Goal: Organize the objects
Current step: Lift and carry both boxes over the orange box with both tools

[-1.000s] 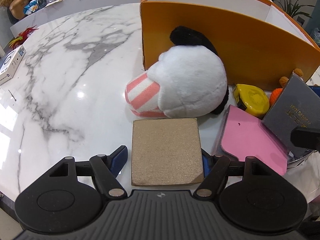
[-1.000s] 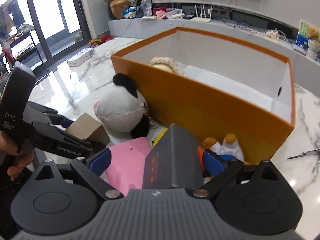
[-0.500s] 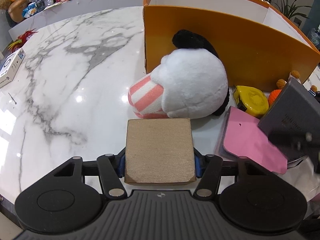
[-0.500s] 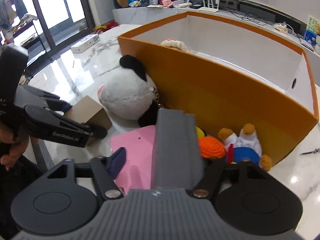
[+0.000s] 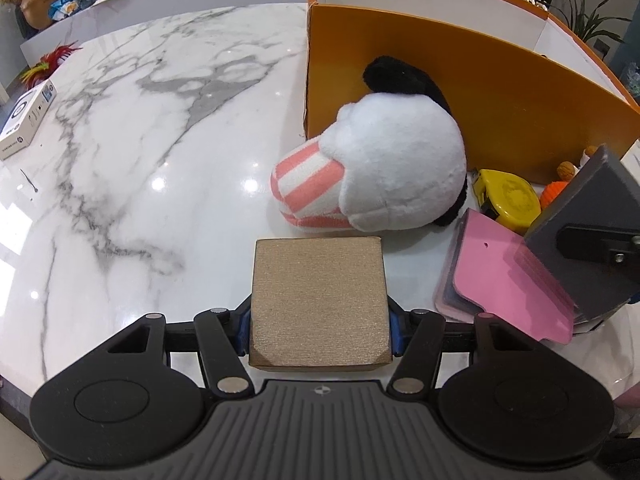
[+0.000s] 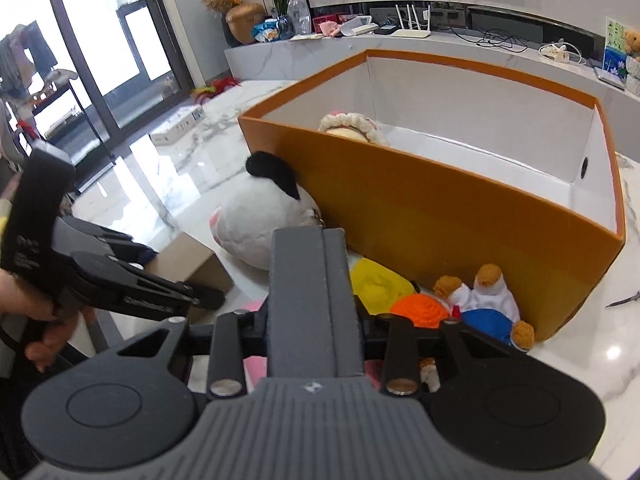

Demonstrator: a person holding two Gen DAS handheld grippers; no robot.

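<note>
Both grippers clamped on their loads.

My left gripper [image 5: 319, 330] pinches the tan box [image 5: 319, 304] beside the plush toy [image 5: 384, 168]; my right gripper [image 6: 310, 330] is closed on the upright grey case [image 6: 310, 300] before the orange box [image 6: 460, 220].

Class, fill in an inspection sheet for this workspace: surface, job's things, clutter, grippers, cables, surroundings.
Surface: white marble table, glossy.
Job's things: orange box, open, a doll inside; plush toy against its wall; tape measure; pink case; knitted toys.
Clutter: white carton; small metal tool.
Grippers: left gripper shut on tan box; right gripper shut on grey book.
Cables: on the back counter.
Surroundings: plants, glass doors.
</note>
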